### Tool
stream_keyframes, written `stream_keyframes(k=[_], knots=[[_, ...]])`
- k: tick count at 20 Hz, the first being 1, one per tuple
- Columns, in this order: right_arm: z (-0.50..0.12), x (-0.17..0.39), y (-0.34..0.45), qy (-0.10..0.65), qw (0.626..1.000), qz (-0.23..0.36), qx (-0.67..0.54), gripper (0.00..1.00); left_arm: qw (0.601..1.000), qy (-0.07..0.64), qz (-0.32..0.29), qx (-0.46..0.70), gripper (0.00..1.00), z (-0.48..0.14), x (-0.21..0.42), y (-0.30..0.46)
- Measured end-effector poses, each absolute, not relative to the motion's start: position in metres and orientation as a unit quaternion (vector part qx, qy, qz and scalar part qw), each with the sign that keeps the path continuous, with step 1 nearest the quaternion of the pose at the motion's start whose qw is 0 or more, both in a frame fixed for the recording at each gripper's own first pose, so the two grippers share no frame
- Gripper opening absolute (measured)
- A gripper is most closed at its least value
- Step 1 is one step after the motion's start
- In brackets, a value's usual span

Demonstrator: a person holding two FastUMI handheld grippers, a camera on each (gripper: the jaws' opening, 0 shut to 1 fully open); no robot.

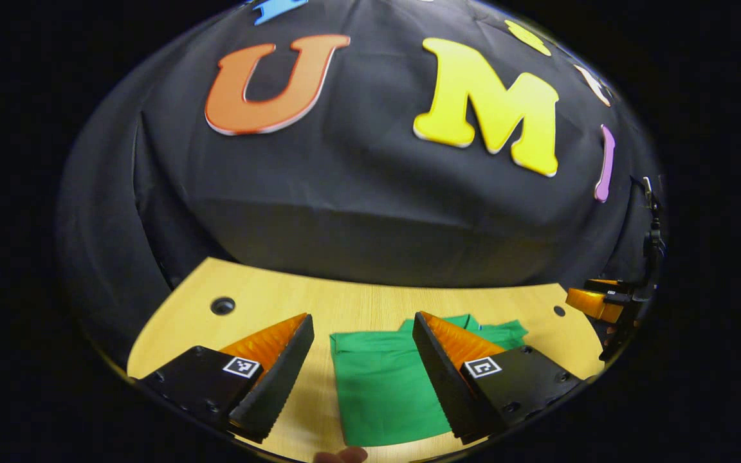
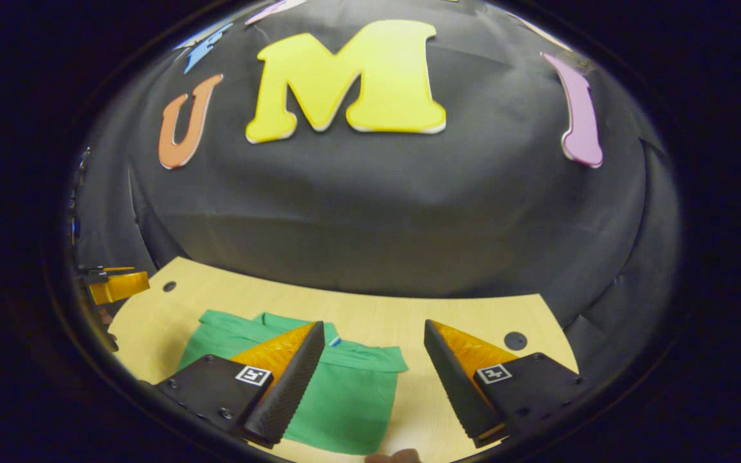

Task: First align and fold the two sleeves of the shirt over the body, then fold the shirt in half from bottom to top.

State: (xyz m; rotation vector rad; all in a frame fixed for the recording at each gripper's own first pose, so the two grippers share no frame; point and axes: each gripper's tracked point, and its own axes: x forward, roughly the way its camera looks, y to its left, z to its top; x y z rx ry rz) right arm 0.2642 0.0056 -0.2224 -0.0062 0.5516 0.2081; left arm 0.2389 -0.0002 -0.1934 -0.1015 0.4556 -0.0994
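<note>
Both fingers of the left tongs [image 1: 363, 373] stood wide apart at the bottom of the left gripper view, gripping nothing, and the green shirt [image 1: 386, 386] lay flat on the counter [image 1: 267, 299] in the gap between them, its collar end just beyond the tips. From the right gripper view the right tongs [image 2: 370, 379] were equally spread and empty, with the shirt [image 2: 345, 392] under and beyond their left finger, while bare counter [image 2: 448, 315] lay ahead of the right finger. The shirt looked narrow and rectangular, so the sleeves seemed already folded over the body. The bottom-to-top fold appeared pending: each tongs would need to drop to a near hem corner, pinch, and carry it toward the collar.
</note>
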Motion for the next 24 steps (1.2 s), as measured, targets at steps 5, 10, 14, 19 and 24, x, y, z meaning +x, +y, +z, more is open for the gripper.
stream_keyframes(k=[5,10,14,19,24], knots=[[-0.104,0.200,0.003,0.169,0.982,0.086,-0.011,0.99,0.991,0.127,-0.029,-0.018,0.98,-0.067,0.170,0.010],[-0.026,0.115,0.003,0.101,0.992,0.074,-0.001,0.96,0.998,0.058,-0.029,0.004,0.98,0.012,0.086,-0.012],[0.007,0.058,0.001,0.062,0.996,0.059,0.005,0.96,0.999,0.021,-0.034,0.005,0.98,0.044,0.028,-0.031],[0.026,-0.006,0.001,0.033,0.999,0.036,0.014,0.95,0.999,0.030,-0.036,-0.013,0.88,0.036,-0.023,-0.043],[0.020,-0.035,0.004,0.037,0.998,0.041,0.008,0.96,0.999,0.031,-0.036,-0.014,0.98,0.031,-0.052,-0.046]])
